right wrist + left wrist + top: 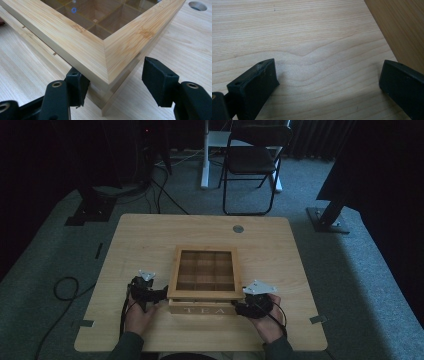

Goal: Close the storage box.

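Note:
A wooden tea box (pixel 202 310) marked TEA stands near the table's front edge. Its glass-paned lid (pixel 173 272) sits slightly raised over the divided compartments. My left gripper (pixel 161 295) lies just left of the box, open, with bare table between its fingers (pixel 254 85). The box side (pixel 402 30) rises beside its right jaw. My right gripper (pixel 237 309) is at the box's front right corner (pixel 110 75) and straddles it. One finger (pixel 77 87) is tucked under the lid's front edge, and the other finger (pixel 158 80) stands apart from the side.
The light wooden table (pixel 150 235) has a round cable hole (pixel 238 228) behind the box. A black folding chair (pixel 252 160) and dark stands are on the carpet beyond. A cable loop (pixel 65 287) lies on the floor at the left.

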The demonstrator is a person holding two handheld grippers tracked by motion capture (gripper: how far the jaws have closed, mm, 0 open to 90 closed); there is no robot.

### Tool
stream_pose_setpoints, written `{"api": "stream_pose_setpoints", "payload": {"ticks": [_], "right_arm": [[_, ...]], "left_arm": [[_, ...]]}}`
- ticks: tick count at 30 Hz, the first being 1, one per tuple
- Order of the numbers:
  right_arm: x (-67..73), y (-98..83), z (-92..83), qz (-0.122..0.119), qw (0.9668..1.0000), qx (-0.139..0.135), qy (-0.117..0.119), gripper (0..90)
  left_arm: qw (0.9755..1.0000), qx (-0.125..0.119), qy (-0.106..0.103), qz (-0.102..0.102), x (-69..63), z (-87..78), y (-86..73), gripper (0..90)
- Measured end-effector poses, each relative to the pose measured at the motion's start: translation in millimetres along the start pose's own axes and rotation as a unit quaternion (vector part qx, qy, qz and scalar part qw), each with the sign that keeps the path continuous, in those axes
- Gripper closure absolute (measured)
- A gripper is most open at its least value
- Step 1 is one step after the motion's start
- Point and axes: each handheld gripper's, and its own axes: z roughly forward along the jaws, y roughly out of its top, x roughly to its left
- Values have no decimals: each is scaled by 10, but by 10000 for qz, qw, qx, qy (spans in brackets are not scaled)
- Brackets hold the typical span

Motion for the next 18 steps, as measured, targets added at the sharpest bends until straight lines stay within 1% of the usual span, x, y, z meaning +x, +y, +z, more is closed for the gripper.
{"api": "stream_pose_setpoints", "payload": {"ticks": [7,11,18], "right_arm": [[7,-16,-6,5,10000,-17,49,409],[24,-29,-23,-59,9999,-25,102,414],[30,-51,-36,20,9998,-37,207,423]], "left_arm": [[10000,-1,0,-1,0,0,0,16],[10000,-8,0,-9,-1,1,0,16],[10000,-7,-1,-9,-1,1,0,16]]}}
